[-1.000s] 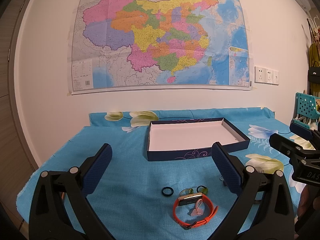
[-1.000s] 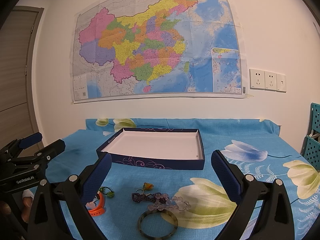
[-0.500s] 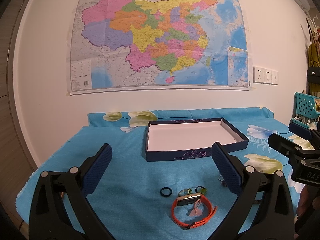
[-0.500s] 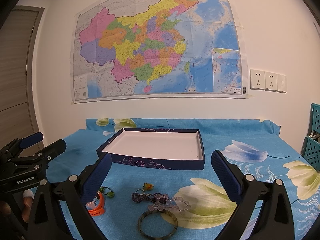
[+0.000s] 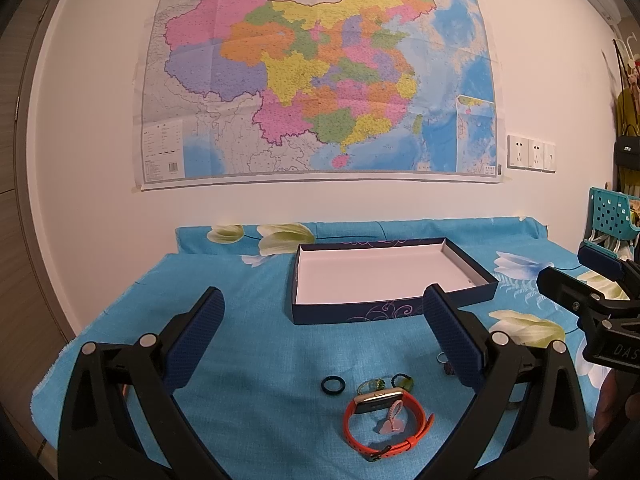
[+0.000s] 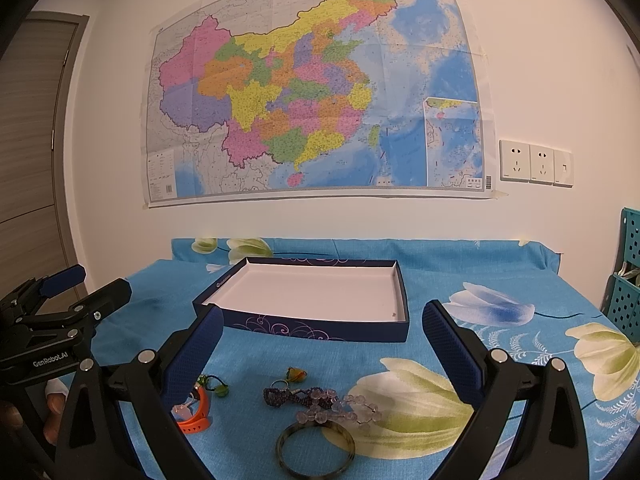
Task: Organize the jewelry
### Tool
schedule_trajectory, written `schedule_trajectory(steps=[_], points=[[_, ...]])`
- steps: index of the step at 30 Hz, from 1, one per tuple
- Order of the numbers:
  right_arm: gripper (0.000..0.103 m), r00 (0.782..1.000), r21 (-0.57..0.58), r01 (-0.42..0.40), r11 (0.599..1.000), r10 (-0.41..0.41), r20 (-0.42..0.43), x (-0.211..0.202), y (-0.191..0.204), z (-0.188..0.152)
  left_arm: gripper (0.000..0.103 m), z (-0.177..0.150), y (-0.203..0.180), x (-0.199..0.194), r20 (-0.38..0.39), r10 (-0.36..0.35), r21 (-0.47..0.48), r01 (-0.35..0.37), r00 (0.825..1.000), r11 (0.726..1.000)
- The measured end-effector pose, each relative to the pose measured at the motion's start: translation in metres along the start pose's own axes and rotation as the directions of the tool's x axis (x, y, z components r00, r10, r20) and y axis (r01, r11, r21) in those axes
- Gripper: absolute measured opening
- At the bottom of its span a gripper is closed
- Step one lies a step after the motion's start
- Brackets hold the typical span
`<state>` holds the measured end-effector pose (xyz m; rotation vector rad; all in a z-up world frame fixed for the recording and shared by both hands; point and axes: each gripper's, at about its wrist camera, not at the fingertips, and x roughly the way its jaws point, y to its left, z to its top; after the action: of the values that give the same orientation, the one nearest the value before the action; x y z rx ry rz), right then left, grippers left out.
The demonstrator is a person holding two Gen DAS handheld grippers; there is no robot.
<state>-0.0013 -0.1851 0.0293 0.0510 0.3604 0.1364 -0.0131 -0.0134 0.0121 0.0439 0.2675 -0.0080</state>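
Below, each view in turn.

Left wrist view – left gripper [image 5: 322, 338]: jaws spread wide, nothing between them, held above the near part of the table.
Left wrist view – jewelry: a small dark ring [image 5: 331, 384], a green bead piece [image 5: 372, 385] and an orange watch band [image 5: 386, 424] lie close together on the cloth between the fingers, toward the right one; a pink heart charm [image 5: 391, 424] sits inside the band's loop.
Left wrist view – box [image 5: 356, 314]: shallow, dark blue, white inside, nothing in it; it stands beyond the jewelry, with bare cloth between.
Left wrist view – open room: wide bare blue tablecloth [image 5: 248, 280] to the left of the box, up to the table's left edge.
Left wrist view – right gripper [image 5: 576, 276]: at the right edge, jaws parted.

Right wrist view – right gripper [image 6: 320, 340]: jaws spread wide and empty, above the near cloth.
Right wrist view – jewelry: a dark bangle [image 6: 315, 449] nearest; a clear bead bracelet [image 6: 340, 406] touching a purple braided piece [image 6: 286, 395]; a small ring with a yellow-green stone [image 6: 289, 377] just behind; the orange band at the left finger.
Right wrist view – open room: flowered cloth to the right of the box is bare.
Right wrist view – left gripper [image 6: 90, 286]: at the left edge, jaws parted.
Right wrist view – room: white wall, a large map [image 6: 312, 92], wall sockets [image 6: 534, 162], a teal crate [image 6: 626, 276] at right.
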Motion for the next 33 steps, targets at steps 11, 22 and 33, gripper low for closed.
schedule_trajectory(steps=[11,22,33], points=[[0.096,1.0,0.001,0.0,1.0,0.0,0.0,0.0001,-0.0001,-0.0007,0.098,0.0007,0.0022,0.0009,0.002,-0.001,-0.001,0.001,1.0,1.0],[0.096,1.0,0.003,-0.001,1.0,0.001,0.001,-0.0003,-0.0008,-0.001,0.098,0.0023,0.0062,0.0005,0.007,0.0,-0.005,0.0,1.0,1.0],[0.096,1.0,0.006,-0.005,1.0,0.005,0.002,0.0001,0.0,-0.0015,0.098,0.0048,0.0092,-0.0026,0.023,0.005,-0.003,-0.005,1.0,1.0]])
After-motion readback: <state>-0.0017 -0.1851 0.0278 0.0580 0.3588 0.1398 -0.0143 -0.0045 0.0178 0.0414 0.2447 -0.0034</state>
